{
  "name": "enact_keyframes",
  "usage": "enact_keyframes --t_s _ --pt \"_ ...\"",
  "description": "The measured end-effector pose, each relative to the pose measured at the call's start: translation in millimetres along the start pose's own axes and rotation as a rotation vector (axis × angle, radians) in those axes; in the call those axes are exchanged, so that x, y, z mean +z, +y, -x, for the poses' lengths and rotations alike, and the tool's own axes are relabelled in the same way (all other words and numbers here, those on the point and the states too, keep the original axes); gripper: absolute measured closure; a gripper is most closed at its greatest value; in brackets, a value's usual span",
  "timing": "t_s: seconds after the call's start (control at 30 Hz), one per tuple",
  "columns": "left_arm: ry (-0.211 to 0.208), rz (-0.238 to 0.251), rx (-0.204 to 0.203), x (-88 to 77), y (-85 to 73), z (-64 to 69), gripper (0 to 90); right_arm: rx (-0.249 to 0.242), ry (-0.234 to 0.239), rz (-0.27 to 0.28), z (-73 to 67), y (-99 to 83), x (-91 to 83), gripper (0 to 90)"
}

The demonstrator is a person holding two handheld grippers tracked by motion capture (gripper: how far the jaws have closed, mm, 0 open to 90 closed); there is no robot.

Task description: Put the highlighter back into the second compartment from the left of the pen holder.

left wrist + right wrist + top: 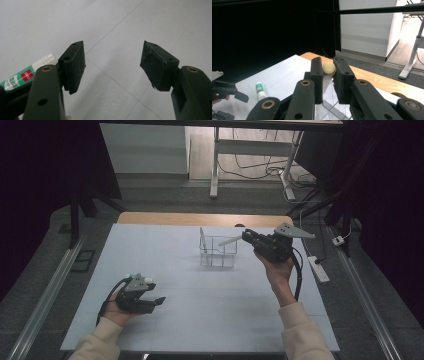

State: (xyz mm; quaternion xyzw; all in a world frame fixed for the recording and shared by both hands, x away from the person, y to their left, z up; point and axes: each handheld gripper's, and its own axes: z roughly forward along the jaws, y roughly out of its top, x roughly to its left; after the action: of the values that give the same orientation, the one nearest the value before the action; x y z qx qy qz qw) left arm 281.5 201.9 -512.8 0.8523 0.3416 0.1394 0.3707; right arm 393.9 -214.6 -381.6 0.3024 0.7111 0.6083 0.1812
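My right gripper (246,237) is raised over the table, shut on a white tube (229,240) whose free end points left over a clear wire-framed box (218,252). In the right gripper view the jaws (328,65) pinch that tube, its cream round end (329,68) showing between them, with the box's frame (335,110) below. My left gripper (159,300) rests low at the front left, open with nothing between its jaws (112,67). A green-and-white glue stick (27,75) lies just beside its left jaw and also appears as a glue stick (260,90) on the table.
The white table top (210,295) spreads between the two hands. A wooden edge (200,218) runs along its far side. Beyond it stand a desk frame (216,165) and floor cables; a power strip (319,269) lies on the floor to the right.
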Motion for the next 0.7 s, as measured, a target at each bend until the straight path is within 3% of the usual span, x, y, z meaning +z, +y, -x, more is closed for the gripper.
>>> enact_keyframes --t_s 0.37,0.7 --pt "-0.004 -0.004 0.001 0.6 -0.1 0.0 36.0 0.003 -0.020 -0.033 6.0 7.2 18.1 77.3" --pt "-0.007 -0.011 0.002 1.6 -0.3 -0.4 35.7 -0.007 -0.046 -0.100 10.0 0.4 36.8 77.3"
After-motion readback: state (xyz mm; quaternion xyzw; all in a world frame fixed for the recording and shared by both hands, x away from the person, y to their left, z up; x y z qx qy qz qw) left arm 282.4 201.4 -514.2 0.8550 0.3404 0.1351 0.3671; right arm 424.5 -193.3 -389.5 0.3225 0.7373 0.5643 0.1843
